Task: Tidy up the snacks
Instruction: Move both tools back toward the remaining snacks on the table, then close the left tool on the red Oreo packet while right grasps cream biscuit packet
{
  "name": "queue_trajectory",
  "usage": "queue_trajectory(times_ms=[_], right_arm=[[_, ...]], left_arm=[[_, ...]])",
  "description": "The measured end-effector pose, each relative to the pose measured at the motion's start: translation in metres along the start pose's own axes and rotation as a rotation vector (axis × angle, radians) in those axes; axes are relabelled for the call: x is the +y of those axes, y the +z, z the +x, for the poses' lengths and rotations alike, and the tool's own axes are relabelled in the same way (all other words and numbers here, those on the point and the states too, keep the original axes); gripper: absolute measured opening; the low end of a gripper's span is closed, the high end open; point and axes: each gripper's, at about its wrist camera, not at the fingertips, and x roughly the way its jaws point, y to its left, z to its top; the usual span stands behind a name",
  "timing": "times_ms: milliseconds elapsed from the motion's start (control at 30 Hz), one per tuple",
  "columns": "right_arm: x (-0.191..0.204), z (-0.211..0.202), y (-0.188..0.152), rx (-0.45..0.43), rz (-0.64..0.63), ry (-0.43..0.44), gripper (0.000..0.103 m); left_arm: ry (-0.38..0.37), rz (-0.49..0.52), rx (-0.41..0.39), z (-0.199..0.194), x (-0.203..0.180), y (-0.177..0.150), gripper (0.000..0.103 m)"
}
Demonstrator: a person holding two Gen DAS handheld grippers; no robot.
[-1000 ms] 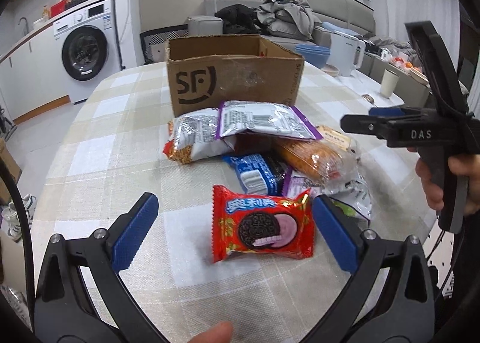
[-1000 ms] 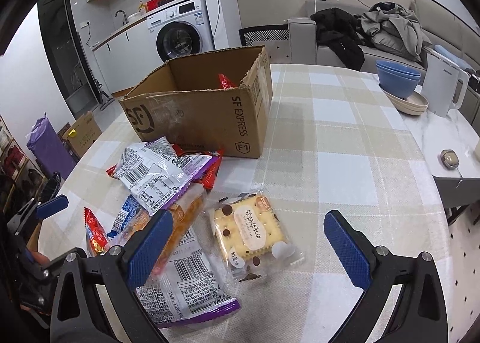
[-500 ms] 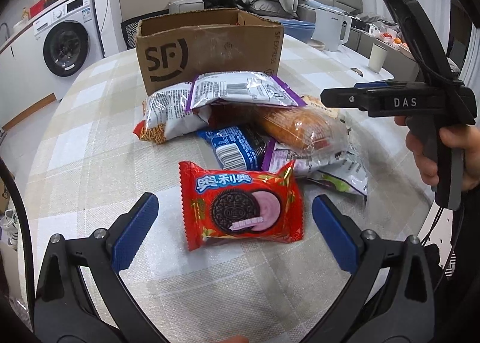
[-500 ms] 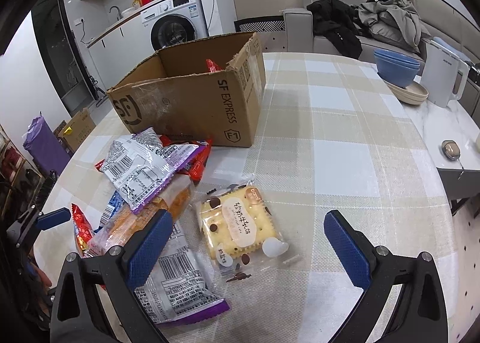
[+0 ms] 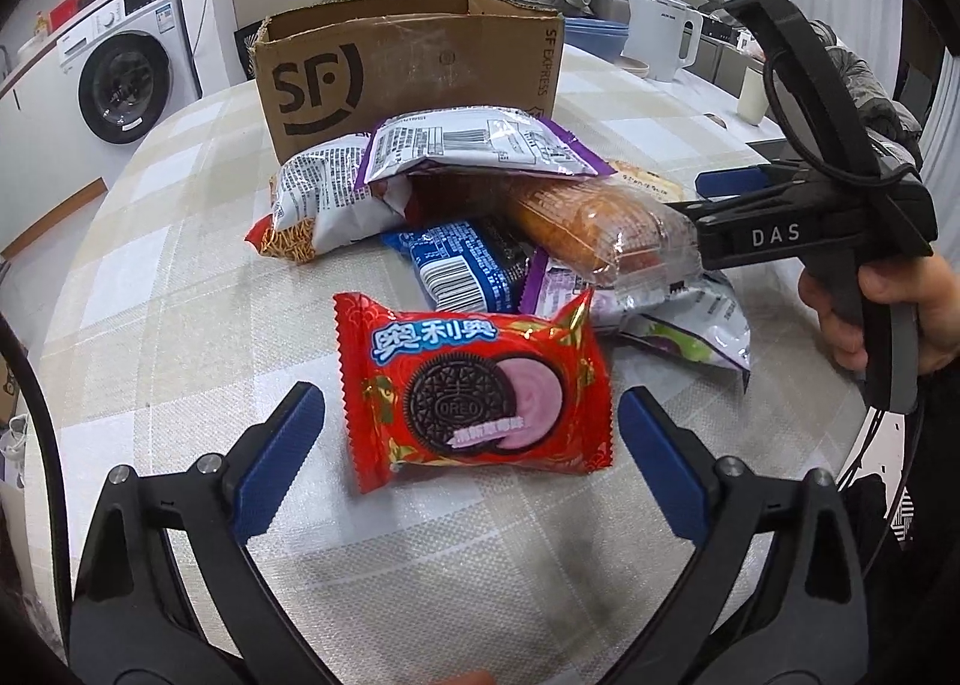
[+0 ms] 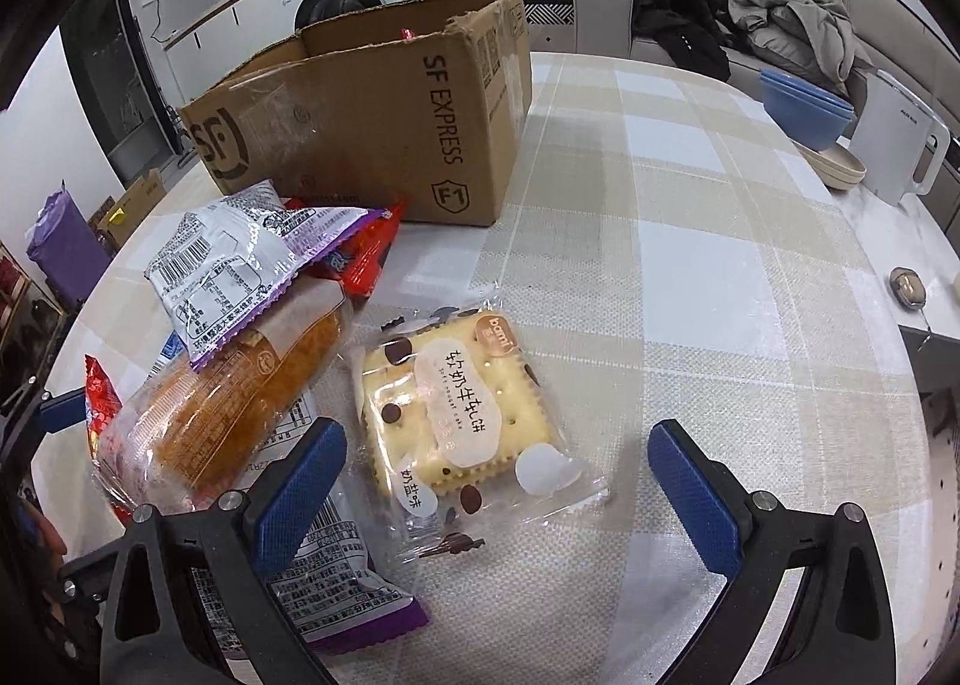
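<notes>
A red Oreo pack lies flat on the checked tablecloth, between the spread fingers of my open left gripper. Behind it is a heap of snack bags in front of an open SF cardboard box. In the right wrist view, my open right gripper straddles a clear-wrapped yellow cracker pack. An orange bread pack lies just to its left. The box stands behind with something red inside. The right gripper also shows in the left wrist view.
Blue bowls and a white kettle stand at the table's far right edge. A small round object lies on the white side counter. A washing machine and a sofa with clothes are beyond the table.
Both grippers have moved forward and down toward their packs. The Oreo pack and the cracker pack now sit between the fingers. Both stay open.
</notes>
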Motion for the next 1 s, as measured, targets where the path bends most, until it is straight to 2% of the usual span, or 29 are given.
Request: queue_trajectory(times_ms=[133,400,800,867,933,1000], right_arm=[[0.0,0.0,-0.001,-0.001,-0.012,-0.014,0.103],[-0.01,0.004,-0.001,-0.005,-0.002,-0.07,0.102],[-0.006,0.007,0.001,0.002,-0.041,-0.059,0.102],[-0.005,0.008,0.003,0.0,-0.046,-0.055,0.1],[-0.003,0.005,0.003,-0.014,-0.058,-0.048,0.085],[0.002,0.002,0.001,-0.02,-0.083,-0.041,0.079]], left_arm=[[0.01,-0.008,0.009,0.005,0.002,-0.001,0.093],[0.031,-0.035,0.004,0.009,0.011,0.004,0.092],[-0.003,-0.033,0.02,0.01,0.005,0.001,0.092],[0.001,-0.033,0.023,0.011,0.004,0.001,0.092],[0.005,-0.035,0.027,0.012,0.004,0.001,0.092],[0.007,-0.04,0.031,0.013,0.004,0.002,0.092]])
